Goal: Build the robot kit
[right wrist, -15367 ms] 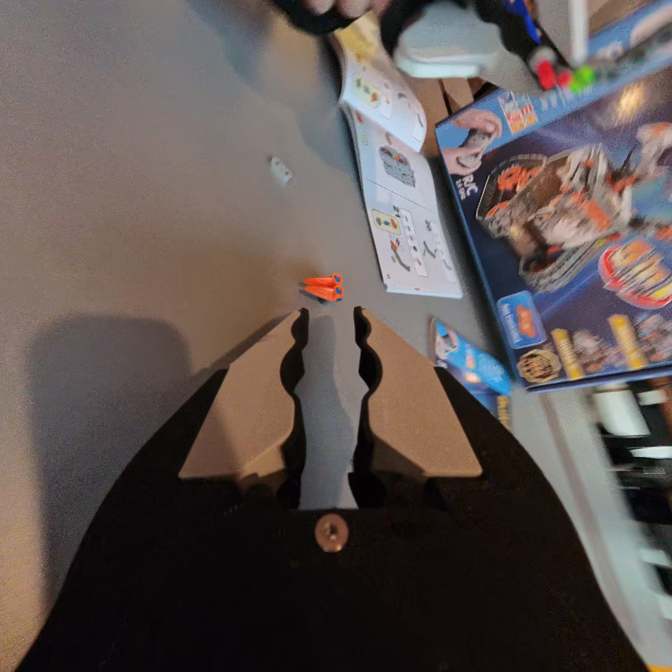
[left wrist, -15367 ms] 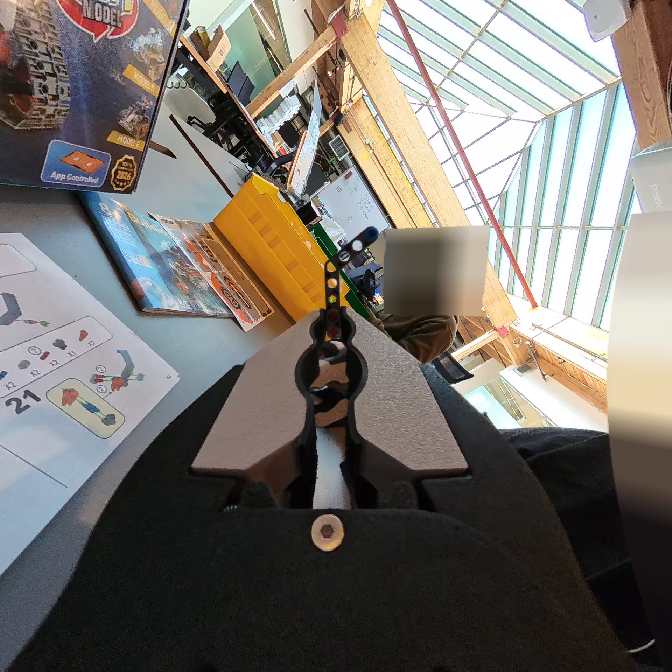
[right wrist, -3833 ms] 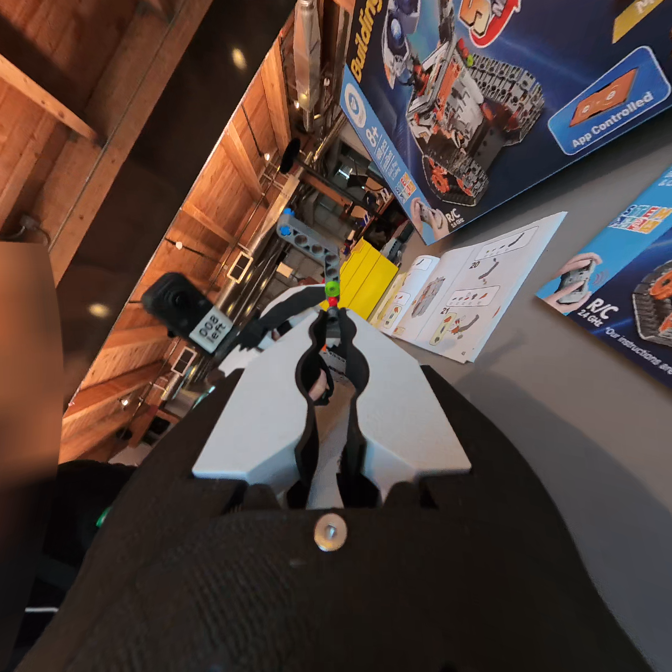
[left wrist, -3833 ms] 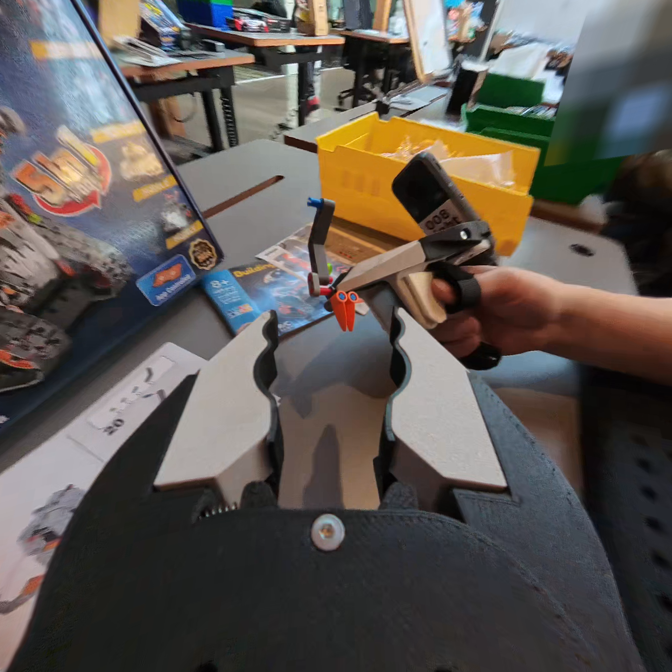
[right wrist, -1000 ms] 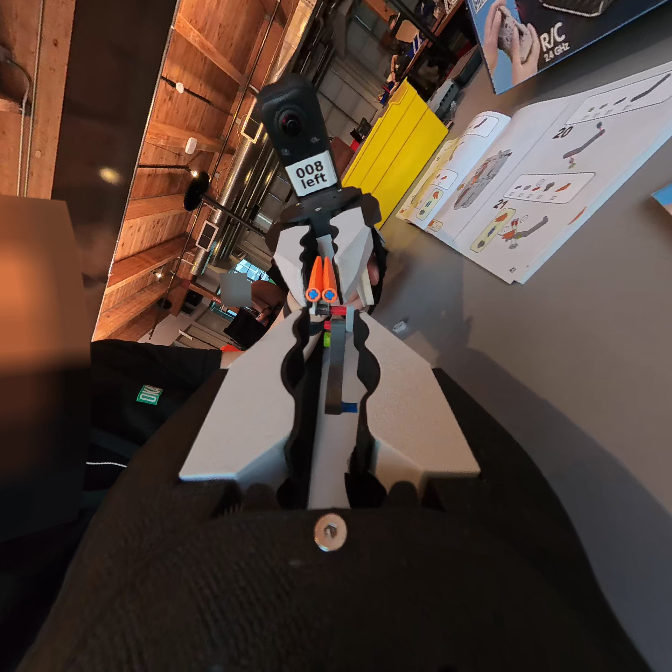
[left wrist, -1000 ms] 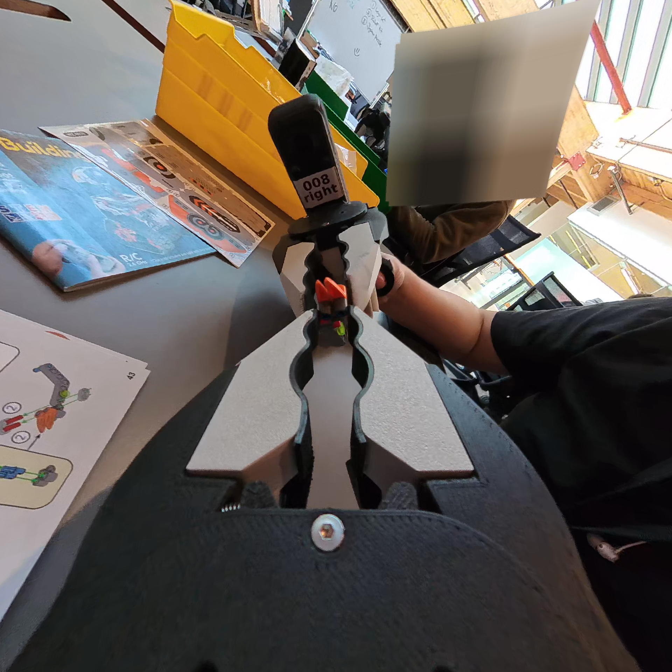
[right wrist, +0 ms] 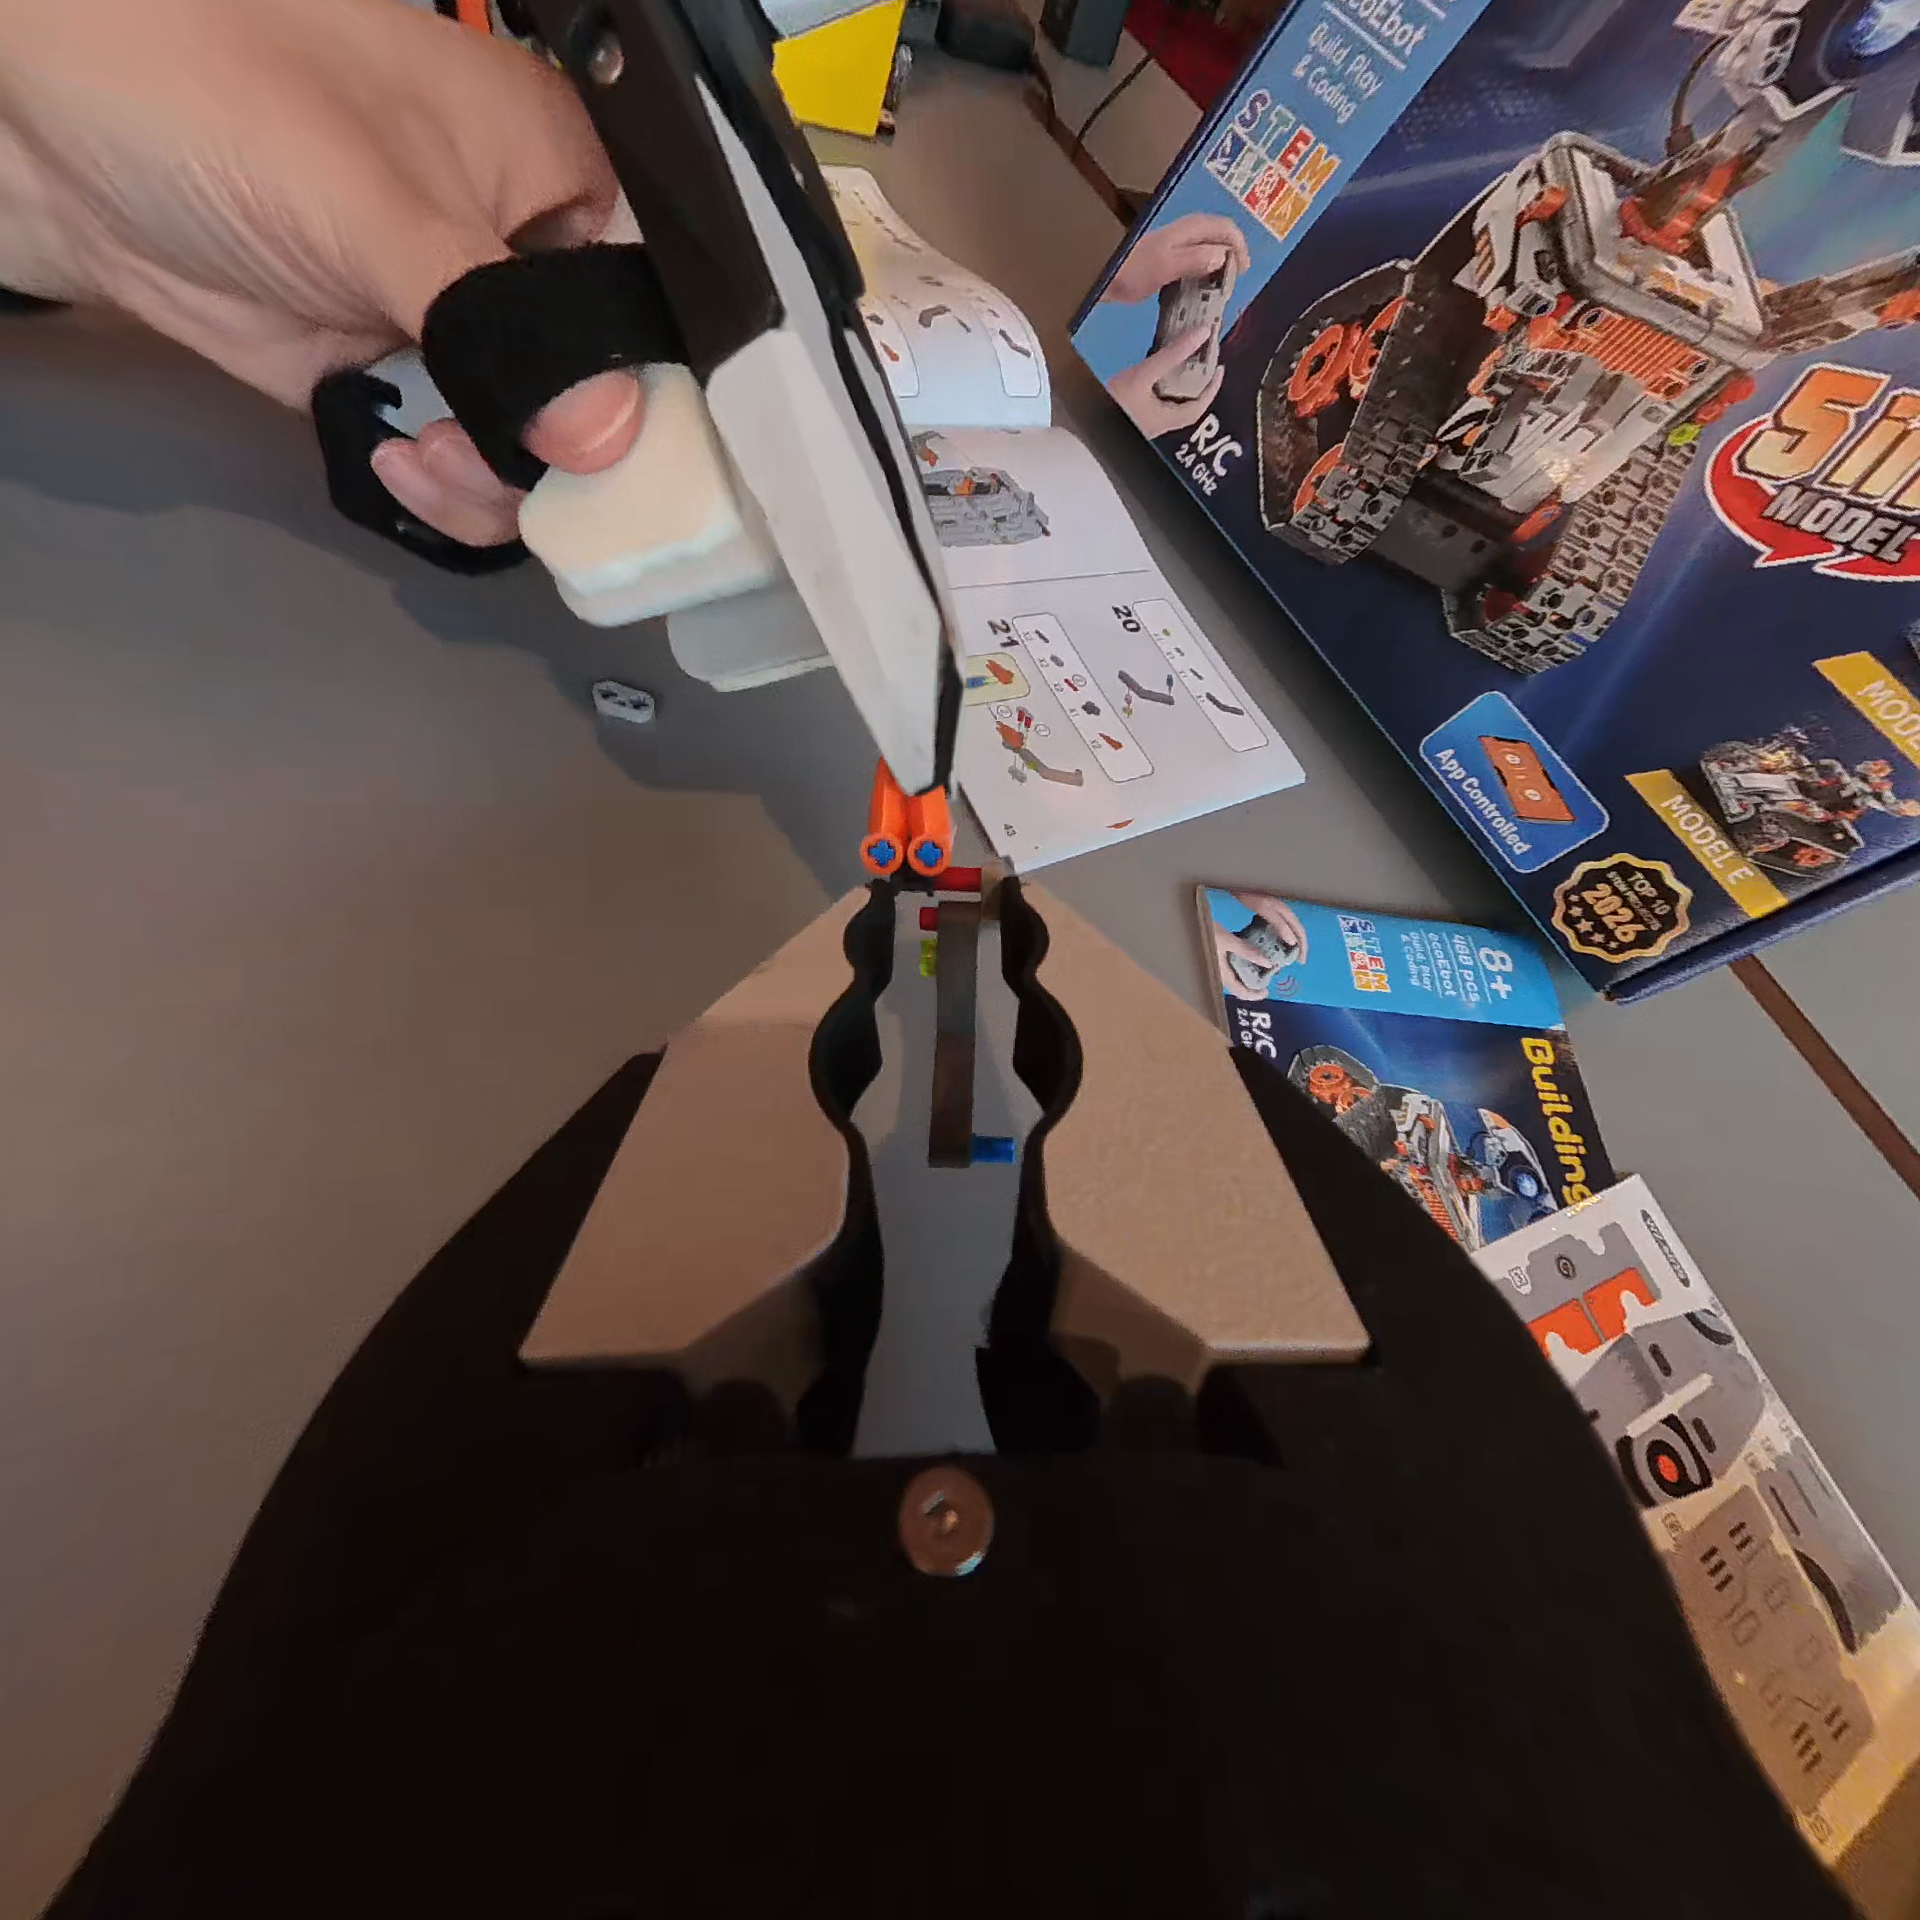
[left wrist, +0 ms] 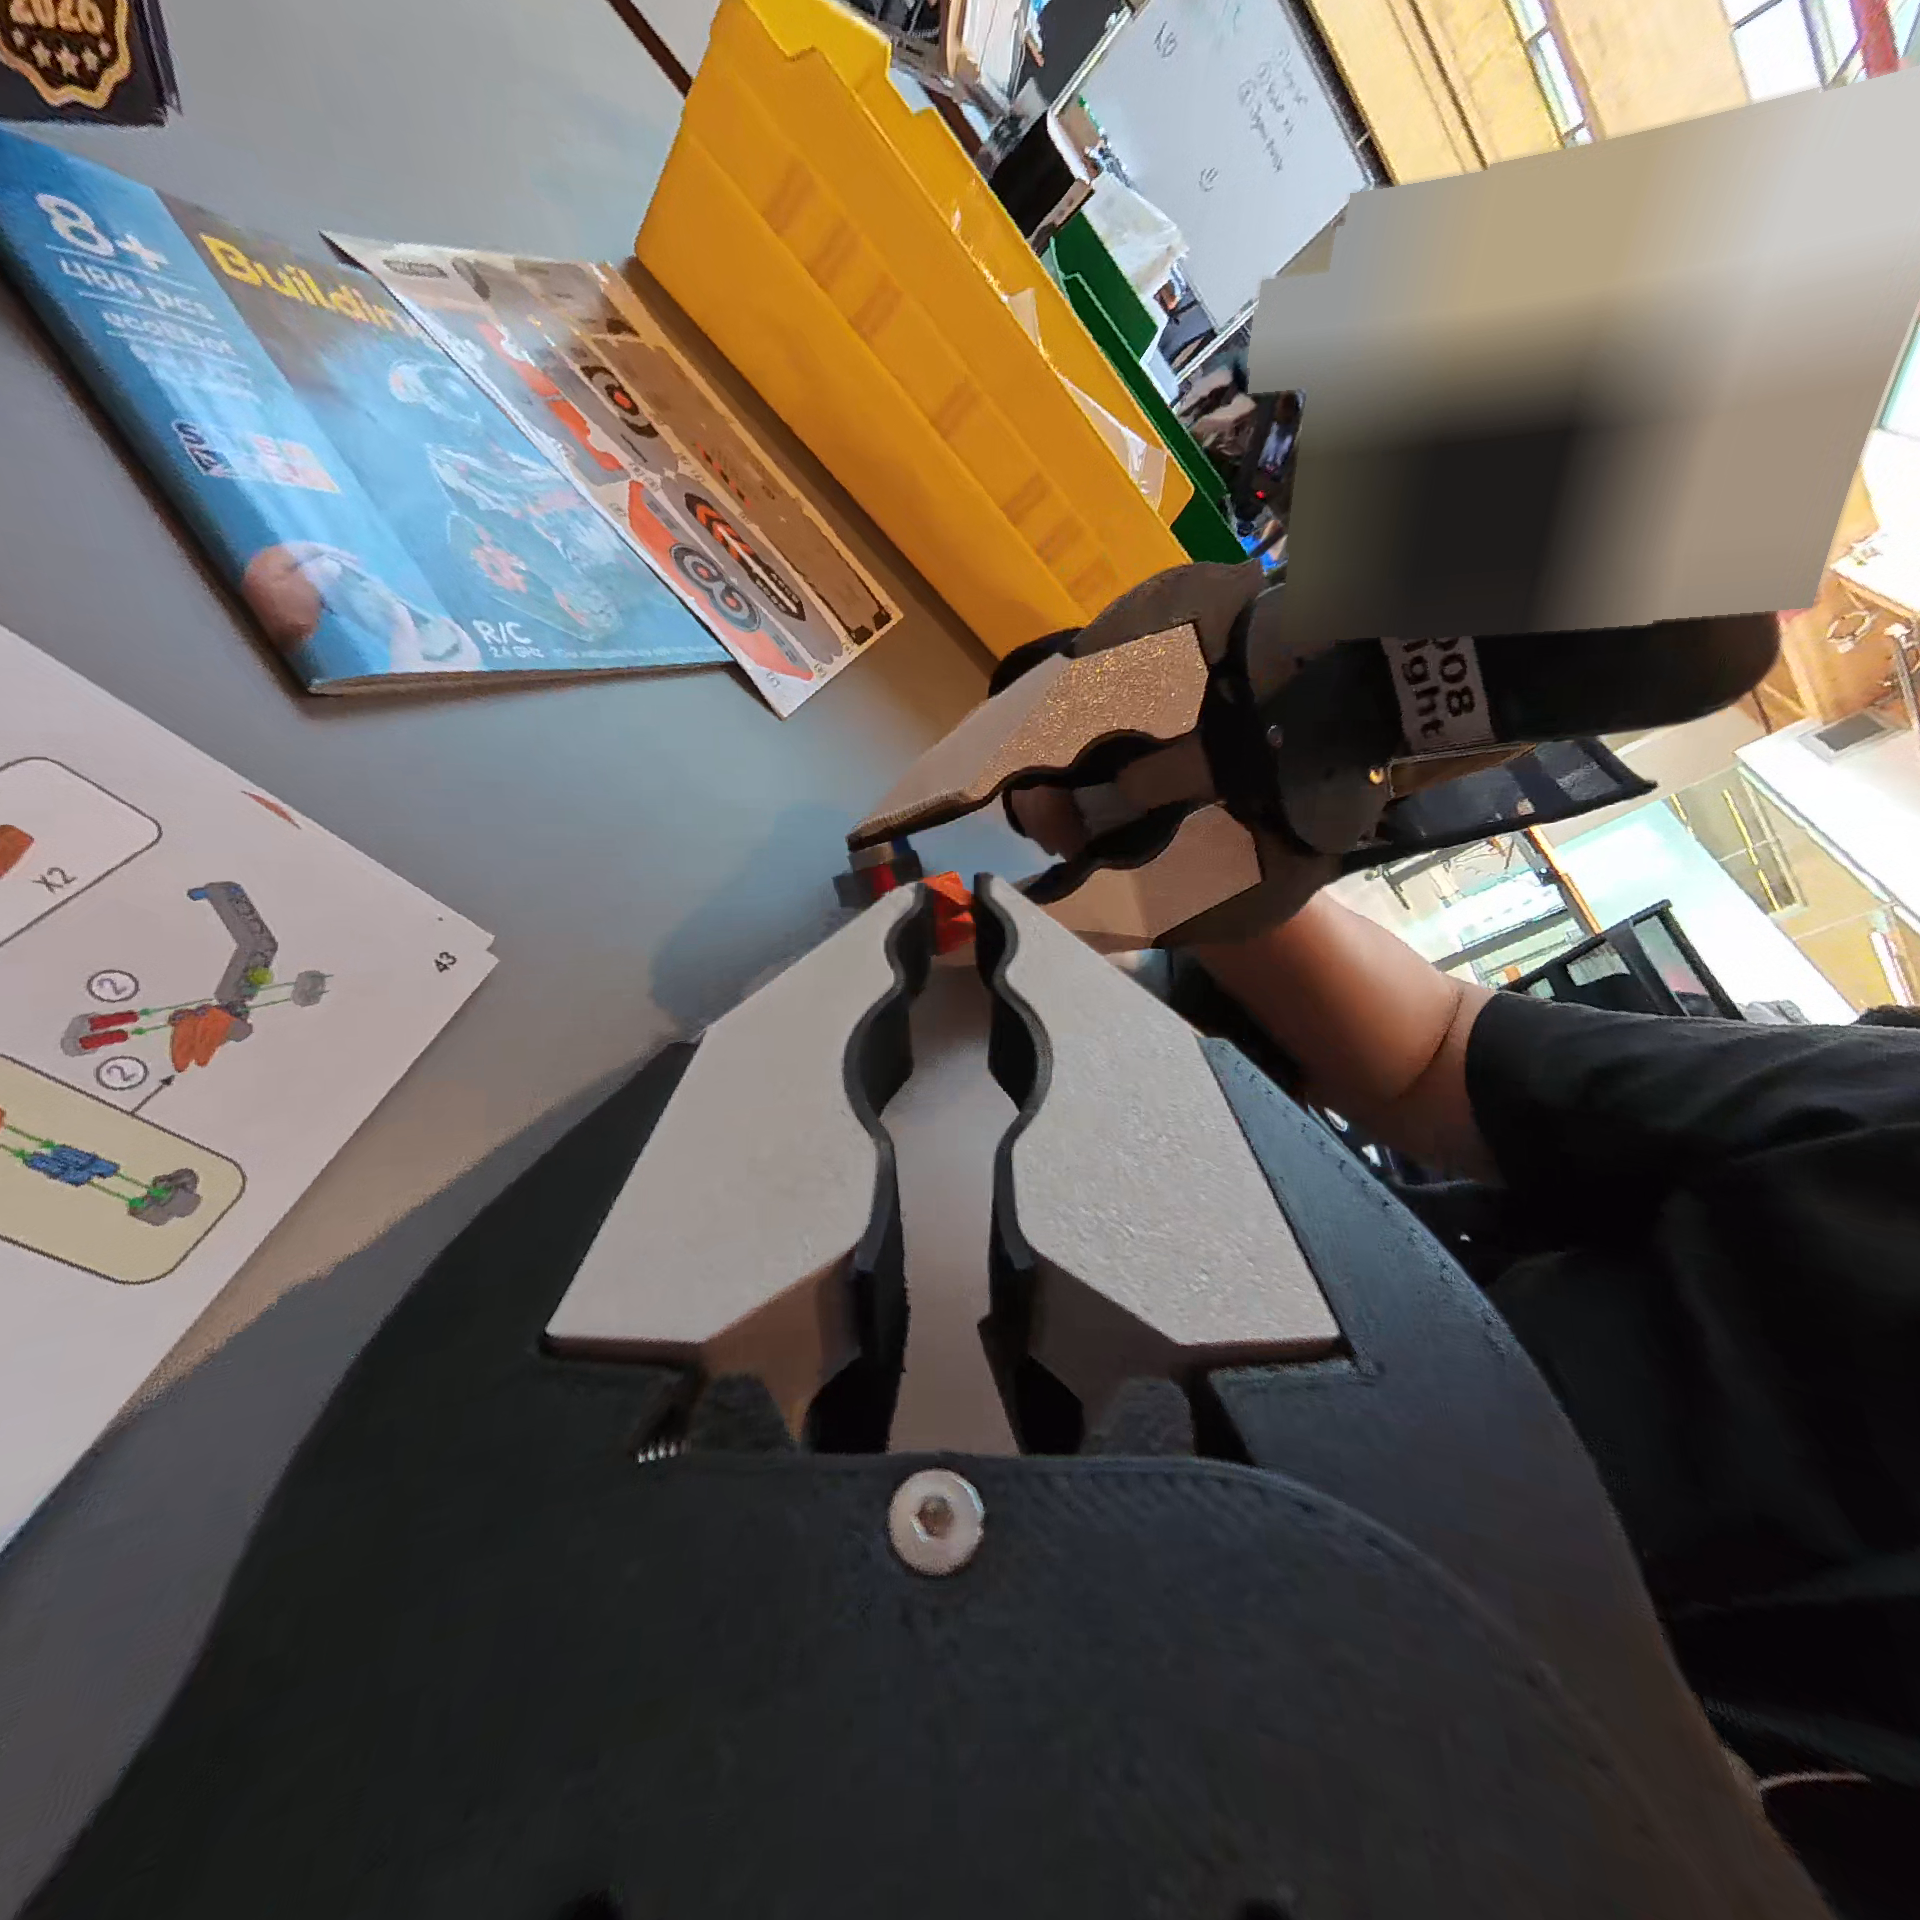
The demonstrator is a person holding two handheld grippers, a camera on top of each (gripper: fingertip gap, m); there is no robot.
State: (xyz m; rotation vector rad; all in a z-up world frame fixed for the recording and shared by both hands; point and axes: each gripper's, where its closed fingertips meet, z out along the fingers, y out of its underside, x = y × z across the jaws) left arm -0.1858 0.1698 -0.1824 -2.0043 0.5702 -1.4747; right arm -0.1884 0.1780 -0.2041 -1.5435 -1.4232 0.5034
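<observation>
My left gripper [left wrist: 948, 902] is shut on a pair of orange tapered pieces [left wrist: 948, 916]. In the right wrist view it [right wrist: 914, 774] reaches in from the upper left, with the orange pieces [right wrist: 904, 831] sticking out of its tips. My right gripper [right wrist: 940, 902] is shut on a dark grey beam [right wrist: 956, 1039] that lies back between its jaws. The beam has red pins [right wrist: 956, 881] at its tip end and a blue pin [right wrist: 994, 1148] at its rear end. The orange pieces touch the beam's red-pin end. Both grippers are low over the grey table [right wrist: 312, 935].
An open instruction booklet [right wrist: 1101, 717] and a small grey piece [right wrist: 623, 701] lie behind the grippers. A big blue toy box [right wrist: 1558, 416], a blue booklet [right wrist: 1392, 1039] and a sticker sheet [right wrist: 1683, 1403] are on the right. A yellow bin [left wrist: 883, 343] stands farther off. Left and right tips are no more than a few centimetres apart.
Earlier my left gripper held the beam and the orange pieces lay on the table; the holds have since swapped. In the last second both grippers dropped toward the table, and the right one turned onto its side.
</observation>
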